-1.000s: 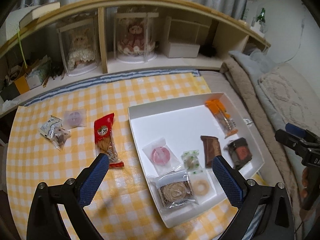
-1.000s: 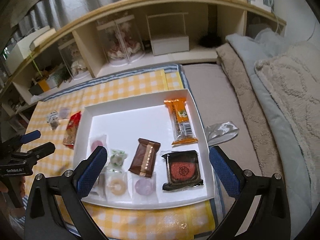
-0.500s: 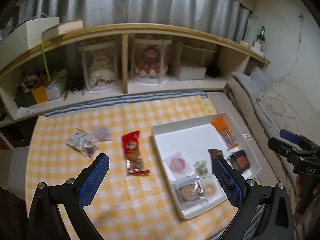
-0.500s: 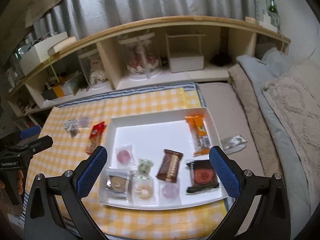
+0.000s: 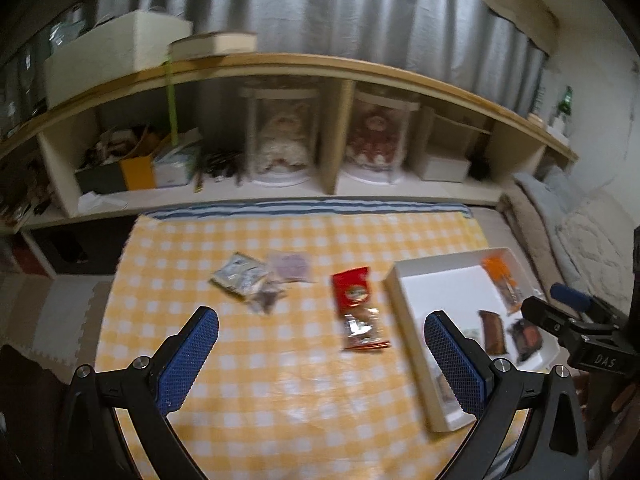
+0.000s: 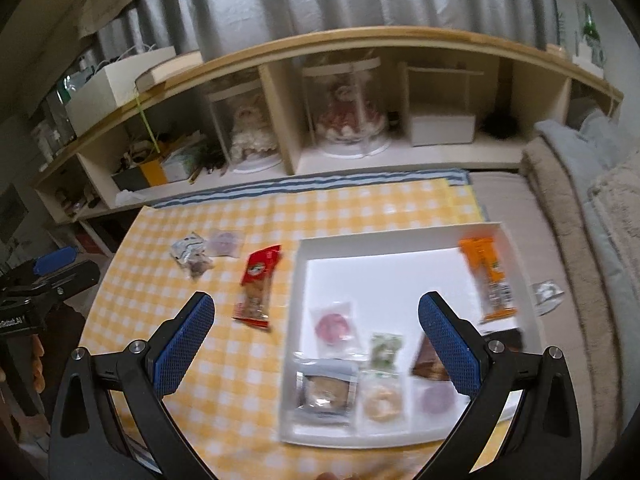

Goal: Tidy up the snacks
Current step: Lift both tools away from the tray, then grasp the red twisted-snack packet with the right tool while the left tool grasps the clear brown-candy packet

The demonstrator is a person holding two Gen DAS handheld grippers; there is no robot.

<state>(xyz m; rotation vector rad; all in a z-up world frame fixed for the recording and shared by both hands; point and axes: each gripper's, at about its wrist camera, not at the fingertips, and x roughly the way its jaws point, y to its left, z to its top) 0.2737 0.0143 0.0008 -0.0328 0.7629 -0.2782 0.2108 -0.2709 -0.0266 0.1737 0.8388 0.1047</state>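
Both held spread and empty above the checked tabletop (image 6: 168, 240): left gripper (image 5: 320, 356), right gripper (image 6: 312, 344). Nearest, white tray (image 6: 400, 248) with wrapped snacks; beside its left wall, apart, red snack packet (image 6: 258, 284). Farther left, two small packets (image 6: 208, 250) near bare cloth.

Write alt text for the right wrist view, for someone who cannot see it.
The open right gripper hovers empty above a white tray of wrapped snacks on a yellow checked cloth. A red snack packet and two small packets lie on the cloth left of the tray.
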